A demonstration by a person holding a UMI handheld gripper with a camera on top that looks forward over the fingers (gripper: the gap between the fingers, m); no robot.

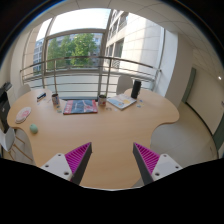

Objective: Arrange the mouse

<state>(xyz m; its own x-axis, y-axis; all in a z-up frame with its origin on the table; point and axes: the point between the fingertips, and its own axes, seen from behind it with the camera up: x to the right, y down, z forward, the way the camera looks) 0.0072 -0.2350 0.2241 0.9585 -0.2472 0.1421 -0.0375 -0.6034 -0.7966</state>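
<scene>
i hold the gripper point(109, 160) high and back, fingers apart and empty, to survey the table point(100, 130) since no mouse is identifiable.

The table point(105, 130) is showing a light tan wood tone across its top. The gripper point(112, 161) pads point(77, 160) are showing magenta-pink with fine ribbed striping, one at 7 o'clock, one at 5 o'clock. A multicoloured mat point(79, 106), pinkish and blue, is lying at 11 o'clock. A dark, near-black upright object point(135, 89) is standing at 1 o'clock. A small pale green item point(33, 128) is sitting at 9 o'clock. The window point(75, 48) is showing green foliage; walls are reading off-white.
</scene>
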